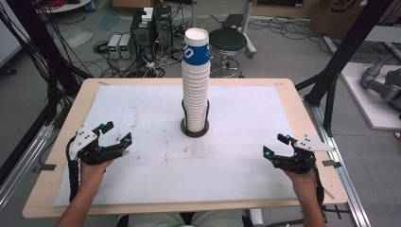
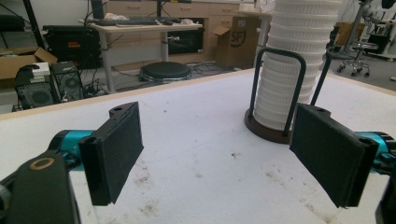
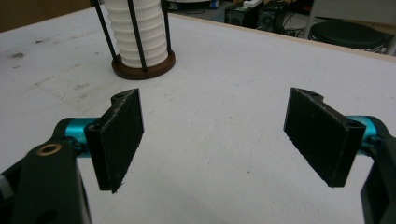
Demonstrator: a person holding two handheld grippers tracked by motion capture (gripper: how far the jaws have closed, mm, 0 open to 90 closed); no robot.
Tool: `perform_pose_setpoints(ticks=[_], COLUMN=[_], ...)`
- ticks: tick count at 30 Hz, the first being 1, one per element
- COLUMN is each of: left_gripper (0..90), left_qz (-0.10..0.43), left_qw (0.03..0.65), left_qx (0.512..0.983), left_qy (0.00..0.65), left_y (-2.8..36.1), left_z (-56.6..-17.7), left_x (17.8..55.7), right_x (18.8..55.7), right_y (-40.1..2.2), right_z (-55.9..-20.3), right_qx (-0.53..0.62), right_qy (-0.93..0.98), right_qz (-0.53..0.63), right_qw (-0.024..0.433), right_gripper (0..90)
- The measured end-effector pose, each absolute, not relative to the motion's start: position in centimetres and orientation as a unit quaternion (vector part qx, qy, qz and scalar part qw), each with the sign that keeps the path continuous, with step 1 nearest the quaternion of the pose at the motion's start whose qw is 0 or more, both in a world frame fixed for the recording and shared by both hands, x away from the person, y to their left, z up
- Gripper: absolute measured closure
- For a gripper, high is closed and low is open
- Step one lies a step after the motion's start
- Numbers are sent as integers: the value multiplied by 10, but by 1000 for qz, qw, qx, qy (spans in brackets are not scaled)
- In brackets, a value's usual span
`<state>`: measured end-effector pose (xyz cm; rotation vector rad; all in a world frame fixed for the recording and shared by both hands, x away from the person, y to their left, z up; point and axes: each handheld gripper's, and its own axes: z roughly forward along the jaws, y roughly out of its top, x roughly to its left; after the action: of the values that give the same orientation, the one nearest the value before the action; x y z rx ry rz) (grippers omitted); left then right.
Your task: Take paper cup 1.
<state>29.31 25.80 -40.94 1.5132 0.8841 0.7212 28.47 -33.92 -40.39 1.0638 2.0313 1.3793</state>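
both grippers wide, nothing between jaws — left gripper (image 1: pixel 113 133) and right gripper (image 1: pixel 274 144) rest near table's (image 1: pixel 56 142) front corners; cup stack (image 1: pixel 196 80) upright in its wire holder (image 1: pixel 194 128), mid-table, probably paper cups

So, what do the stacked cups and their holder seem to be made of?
Stacked cups: probably matte white paper, judging by the rolled rims and the printed blue band on the top cup. Holder: a round dark brown base, perhaps wood, with thin black rods, likely metal.
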Motion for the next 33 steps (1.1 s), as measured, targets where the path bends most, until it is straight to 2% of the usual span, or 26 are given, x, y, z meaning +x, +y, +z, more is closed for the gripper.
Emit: perform_pose_setpoints(ticks=[19,29,33], left_gripper=[169,169,168], left_qz=[298,254,236], left_qw=[582,592,618], left_qx=[661,678,671], left_qy=[368,354,336], left_y=[252,243,234], left_z=[-409,-406,-385], left_x=[295,296,301], right_x=[281,279,280], right_y=[-343,-336,-335], right_z=[-405,-402,-403], right_qx=[385,380,380], right_qy=[741,746,749], right_qz=[501,496,494], right_qw=[227,228,224], right_gripper=[204,204,204])
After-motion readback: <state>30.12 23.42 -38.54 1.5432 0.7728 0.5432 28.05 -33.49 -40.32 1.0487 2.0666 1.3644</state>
